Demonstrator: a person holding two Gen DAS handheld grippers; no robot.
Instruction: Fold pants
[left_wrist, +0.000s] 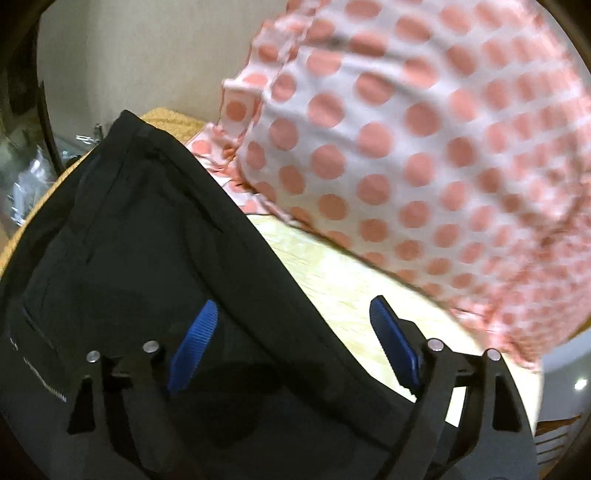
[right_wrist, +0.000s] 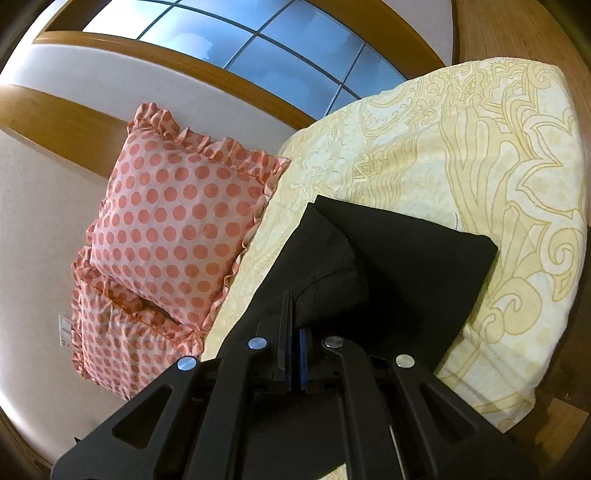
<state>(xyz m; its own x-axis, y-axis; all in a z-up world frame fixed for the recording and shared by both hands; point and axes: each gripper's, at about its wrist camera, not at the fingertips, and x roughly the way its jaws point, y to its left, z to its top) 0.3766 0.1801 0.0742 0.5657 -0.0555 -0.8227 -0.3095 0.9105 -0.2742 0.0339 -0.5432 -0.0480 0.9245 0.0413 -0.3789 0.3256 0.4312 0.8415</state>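
Only one piece of lettering showed. In the left wrist view, at the lower left of the frame, a short line of small pale print ran along the black pants (left_wrist: 122, 236) near their edge, but it was too small and blurred to be read. Nothing else in either view carried a legible word, brand, number or sign.

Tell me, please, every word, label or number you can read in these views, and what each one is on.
No text can be read here.
Black pants: small white print near the left edge, too blurred and small to read.
Polka-dot pillow and patterned bedsheet: patterns only, no lettering.
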